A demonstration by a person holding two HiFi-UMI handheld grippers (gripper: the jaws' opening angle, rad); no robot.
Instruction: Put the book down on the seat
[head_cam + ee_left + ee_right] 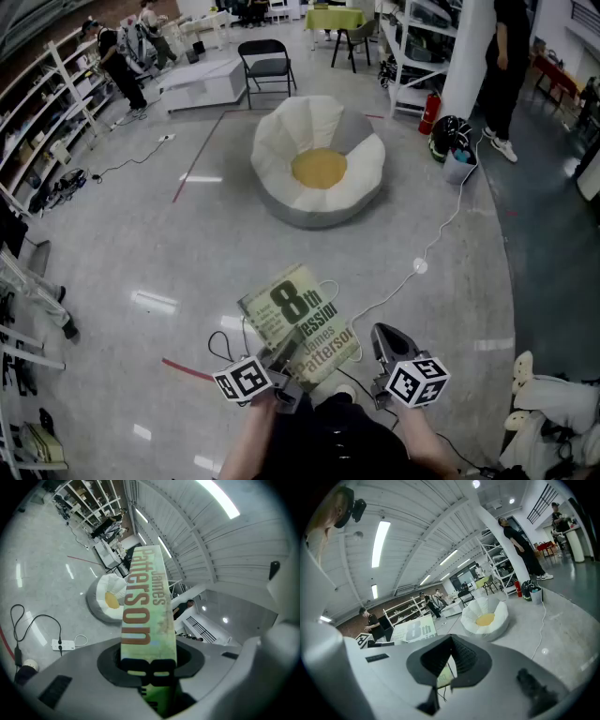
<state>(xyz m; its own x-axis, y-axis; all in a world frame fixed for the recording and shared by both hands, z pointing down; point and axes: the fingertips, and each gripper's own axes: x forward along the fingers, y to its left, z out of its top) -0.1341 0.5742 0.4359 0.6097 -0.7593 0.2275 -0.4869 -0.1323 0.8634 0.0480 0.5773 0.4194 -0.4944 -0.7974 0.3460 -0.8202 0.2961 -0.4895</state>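
A green-covered book (302, 319) with large black and orange print is tilted up in front of me, my left gripper (284, 364) shut on its lower edge. In the left gripper view its spine (146, 606) stands upright, clamped between the jaws of the left gripper (149, 663). The seat, a white flower-shaped beanbag (319, 159) with a yellow centre, rests on the floor well ahead of the book. It also shows as a small beanbag (110, 599) in the left gripper view. My right gripper (382, 337) hangs just right of the book, shut and holding nothing.
A black folding chair (267, 64) and a white platform (202, 82) stand behind the seat. A white cable (441, 230) runs across the floor at the right. Shelving (37, 141) lines the left side. A person (506, 66) stands by a pillar at the far right.
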